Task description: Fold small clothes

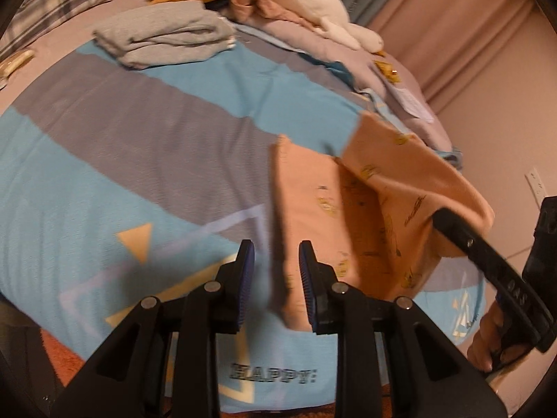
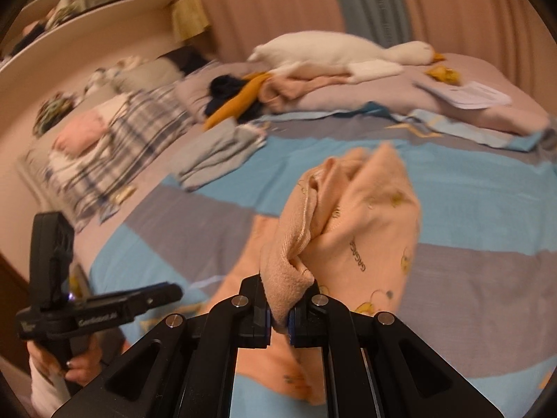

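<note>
Right tongs [image 2: 281,317] pinch the soft, light peach garment's [image 2: 365,230] ribbed hem; left tongs [image 1: 276,285], spread and empty, should take its free edge at three o'clock.

A garment [image 2: 369,230] is held above the bedspread [image 2: 470,209]; behind it to the left lie folded clothes [image 2: 219,156], farther back a pile [image 2: 250,94].

bed [image 1: 122,160], folded grey clothes [image 1: 167,35], white plush goose [image 2: 334,52]

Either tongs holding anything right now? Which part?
Right tongs pinch the peach garment by a bunched ribbed edge. Left tongs are open, holding nothing.
</note>
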